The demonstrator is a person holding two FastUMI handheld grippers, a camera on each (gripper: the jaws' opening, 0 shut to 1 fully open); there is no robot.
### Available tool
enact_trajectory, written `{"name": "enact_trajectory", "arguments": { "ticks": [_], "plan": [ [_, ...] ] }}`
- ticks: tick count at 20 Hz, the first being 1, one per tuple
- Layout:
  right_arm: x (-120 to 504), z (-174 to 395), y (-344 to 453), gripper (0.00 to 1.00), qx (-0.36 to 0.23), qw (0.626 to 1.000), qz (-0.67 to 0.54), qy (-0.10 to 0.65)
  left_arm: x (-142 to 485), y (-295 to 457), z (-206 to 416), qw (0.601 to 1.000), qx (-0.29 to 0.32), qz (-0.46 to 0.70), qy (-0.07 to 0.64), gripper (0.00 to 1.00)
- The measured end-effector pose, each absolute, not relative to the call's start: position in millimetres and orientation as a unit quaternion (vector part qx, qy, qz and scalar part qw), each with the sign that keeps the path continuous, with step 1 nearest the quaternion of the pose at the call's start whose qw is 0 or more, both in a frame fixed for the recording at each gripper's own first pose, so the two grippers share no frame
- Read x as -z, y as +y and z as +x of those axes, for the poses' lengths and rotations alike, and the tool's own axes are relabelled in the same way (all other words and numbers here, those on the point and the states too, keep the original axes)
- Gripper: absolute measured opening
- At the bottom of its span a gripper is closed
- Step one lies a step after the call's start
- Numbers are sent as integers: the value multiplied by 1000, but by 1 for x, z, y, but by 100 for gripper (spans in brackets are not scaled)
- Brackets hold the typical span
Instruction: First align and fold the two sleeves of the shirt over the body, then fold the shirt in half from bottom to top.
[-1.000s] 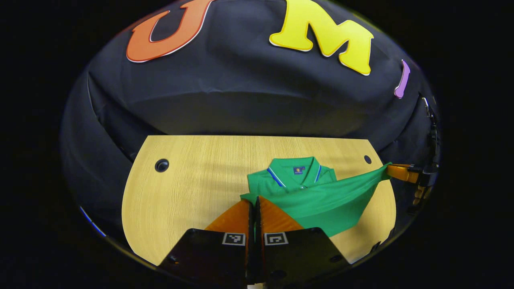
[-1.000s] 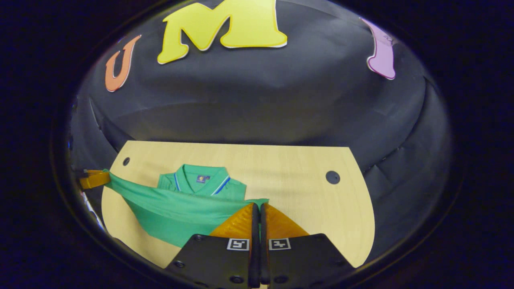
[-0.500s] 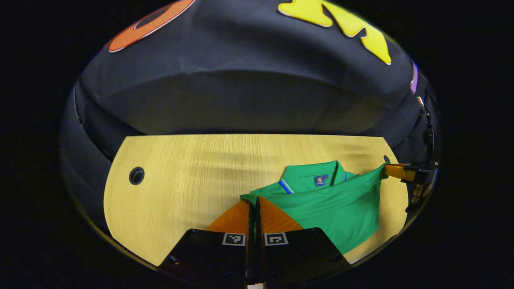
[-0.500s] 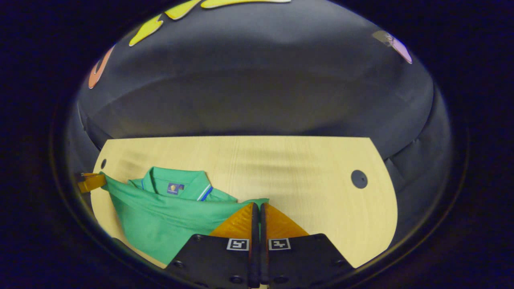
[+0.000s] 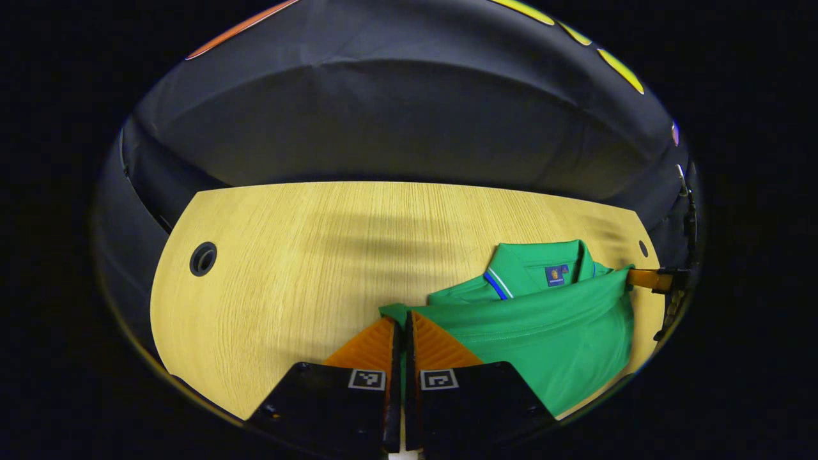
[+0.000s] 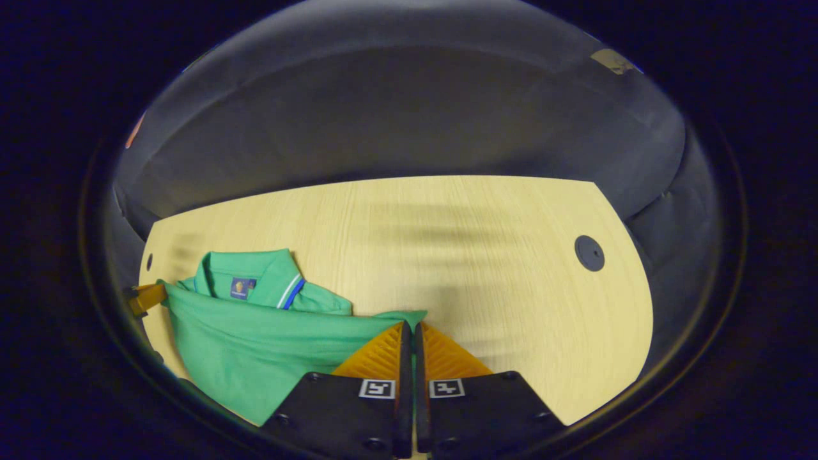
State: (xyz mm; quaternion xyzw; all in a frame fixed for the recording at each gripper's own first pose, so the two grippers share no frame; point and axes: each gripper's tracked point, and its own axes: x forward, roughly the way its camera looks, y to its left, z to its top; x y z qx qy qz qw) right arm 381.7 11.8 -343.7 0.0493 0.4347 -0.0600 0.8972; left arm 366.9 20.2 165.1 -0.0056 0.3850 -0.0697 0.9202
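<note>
Both tongs, left [image 5: 402, 332] and right [image 6: 409, 335], clamp a hem corner each of the shirt [image 5: 543, 326], stretched at lower right of the left gripper view over the tabletop [image 5: 307, 255], apparently keeping the bottom-to-top fold square near the collar [image 5: 537, 262].

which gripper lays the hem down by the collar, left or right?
Neither alone, likely both. Left gripper and right gripper each have jaws shut on one hem corner of the shirt, the edge stretched between them just short of the collar. Lowering together keeps it even.
</note>
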Motion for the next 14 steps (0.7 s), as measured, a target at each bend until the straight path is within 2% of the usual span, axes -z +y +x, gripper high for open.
{"name": "enact_trajectory", "arguments": {
  "ticks": [2,3,6,7,9,10,14],
  "plan": [
    [340,379,14,10,62,896,41,437,-161,23,358,912,64,8,404,10],
    [334,375,16,19,63,897,43,435,-162,24,355,911,60,7,407,17],
    [298,362,17,64,56,909,53,410,-191,28,342,920,44,-13,390,88],
    [281,357,16,78,56,915,51,396,-204,26,335,924,44,-24,380,90],
    [247,340,18,82,47,925,43,374,-238,26,319,934,36,-32,353,92],
    [229,330,18,92,44,930,39,362,-256,28,308,940,32,-27,338,93],
    [149,283,9,95,48,954,24,294,-339,31,264,964,12,-9,267,96]
  ]
}}
